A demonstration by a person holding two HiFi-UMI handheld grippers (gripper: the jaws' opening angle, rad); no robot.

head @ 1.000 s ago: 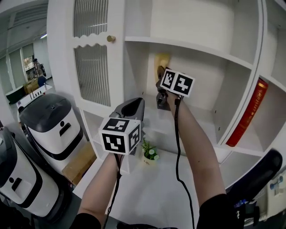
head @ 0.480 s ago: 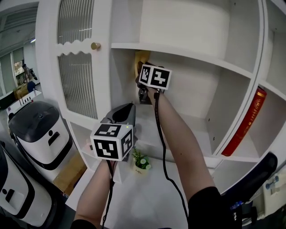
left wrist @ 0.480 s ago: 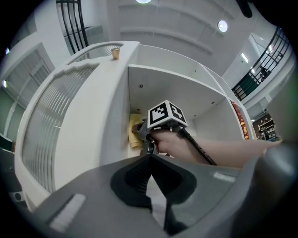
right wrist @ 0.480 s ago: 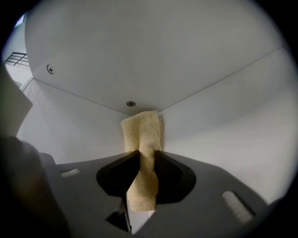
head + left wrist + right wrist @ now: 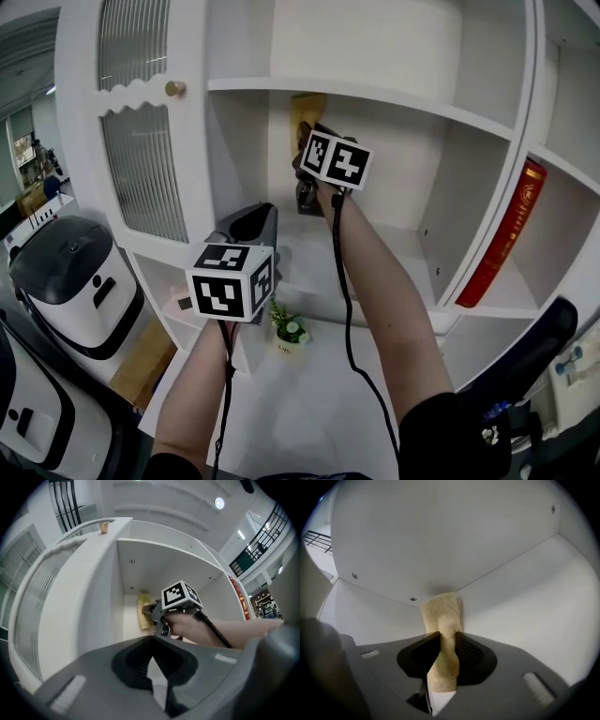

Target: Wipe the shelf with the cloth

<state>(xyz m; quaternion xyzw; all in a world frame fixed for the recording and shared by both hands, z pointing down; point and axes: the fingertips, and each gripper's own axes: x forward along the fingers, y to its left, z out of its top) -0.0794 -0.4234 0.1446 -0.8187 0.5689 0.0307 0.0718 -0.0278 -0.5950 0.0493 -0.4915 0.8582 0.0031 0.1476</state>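
Cloth point(image 5: 442, 616): tan terry, folded to a strip, pinched in our right gripper point(image 5: 446, 644). Its free end points to 12 o'clock and appears to touch the back corner of the shelf point(image 5: 520, 588) compartment. We judge it light, soft, limp and not slippery; a hold near mid-fold, as now, leaves enough free end to press flat. Our left gripper point(image 5: 150, 648), at 7 o'clock of the right in the head view, has jaws pressed together on nothing.

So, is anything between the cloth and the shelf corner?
Nothing visible. The cloth, clamped in the right hand-held gripper, reaches right into the back corner of the shelf.
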